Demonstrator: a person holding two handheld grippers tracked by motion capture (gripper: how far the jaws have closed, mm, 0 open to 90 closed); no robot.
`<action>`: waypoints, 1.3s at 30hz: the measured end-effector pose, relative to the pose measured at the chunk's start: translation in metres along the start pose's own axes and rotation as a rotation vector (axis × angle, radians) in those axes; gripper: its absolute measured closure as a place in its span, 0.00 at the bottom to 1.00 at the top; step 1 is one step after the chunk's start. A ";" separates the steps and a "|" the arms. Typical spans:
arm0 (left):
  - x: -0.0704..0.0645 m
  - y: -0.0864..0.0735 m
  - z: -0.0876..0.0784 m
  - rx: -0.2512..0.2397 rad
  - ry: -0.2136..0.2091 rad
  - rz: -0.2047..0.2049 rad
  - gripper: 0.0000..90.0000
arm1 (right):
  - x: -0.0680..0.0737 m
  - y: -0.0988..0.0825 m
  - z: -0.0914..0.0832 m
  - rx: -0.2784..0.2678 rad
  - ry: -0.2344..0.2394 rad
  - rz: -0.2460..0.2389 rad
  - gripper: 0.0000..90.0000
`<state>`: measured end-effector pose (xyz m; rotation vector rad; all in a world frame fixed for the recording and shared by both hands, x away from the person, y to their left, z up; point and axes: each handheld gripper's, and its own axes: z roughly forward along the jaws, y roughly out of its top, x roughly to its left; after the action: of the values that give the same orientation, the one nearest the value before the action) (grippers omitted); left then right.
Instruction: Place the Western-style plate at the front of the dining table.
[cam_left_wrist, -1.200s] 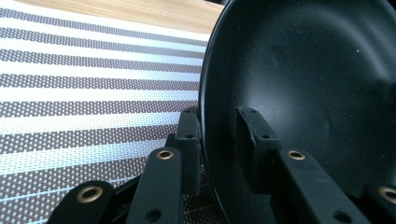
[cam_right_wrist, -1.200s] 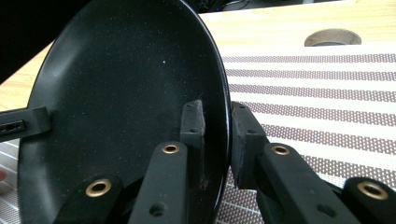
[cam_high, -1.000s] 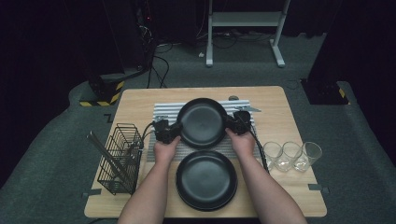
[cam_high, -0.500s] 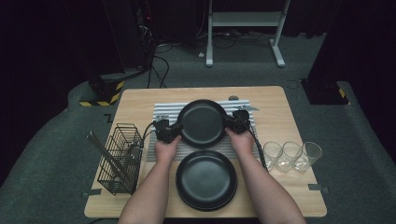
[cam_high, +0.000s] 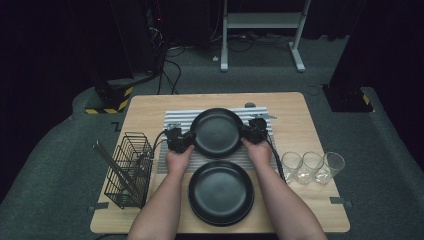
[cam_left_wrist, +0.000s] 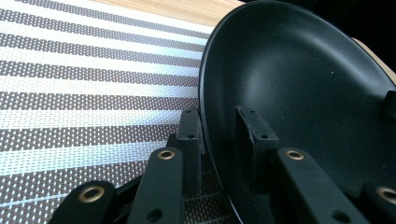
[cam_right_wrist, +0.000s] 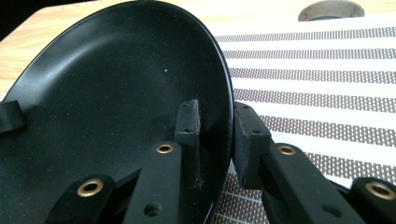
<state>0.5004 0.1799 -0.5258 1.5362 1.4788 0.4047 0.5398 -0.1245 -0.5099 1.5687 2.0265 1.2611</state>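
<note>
A black plate (cam_high: 217, 132) sits over the striped mat (cam_high: 175, 117) at the middle of the table, with a hand at each side. My left gripper (cam_high: 187, 140) straddles its left rim. In the left gripper view, the left gripper (cam_left_wrist: 217, 121) has one pad outside the plate (cam_left_wrist: 303, 84) and one inside, both against the wall. My right gripper (cam_high: 248, 131) straddles the right rim. In the right gripper view, the right gripper (cam_right_wrist: 215, 112) stands the same way on the plate (cam_right_wrist: 102, 93). Whether the plate rests on the mat or hangs just above it is unclear.
A second black plate (cam_high: 221, 192) lies near the front edge, between the forearms. A wire basket (cam_high: 127, 167) holding utensils stands at the left. Three clear glasses (cam_high: 312, 167) stand in a row at the right. A round hole (cam_high: 250, 105) sits behind the mat.
</note>
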 end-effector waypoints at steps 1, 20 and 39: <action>0.000 0.000 0.000 0.000 0.001 0.000 0.80 | 0.000 0.000 0.000 0.000 0.000 0.000 0.82; -0.002 0.000 0.003 0.034 0.044 0.004 0.80 | -0.001 -0.008 0.004 0.051 -0.012 0.009 0.80; -0.011 -0.003 -0.010 0.000 0.136 0.047 0.66 | 0.012 -0.007 -0.022 -0.006 -0.040 -0.041 0.71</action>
<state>0.4886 0.1735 -0.5196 1.5718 1.5493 0.5458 0.5161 -0.1246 -0.4992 1.5292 2.0183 1.2097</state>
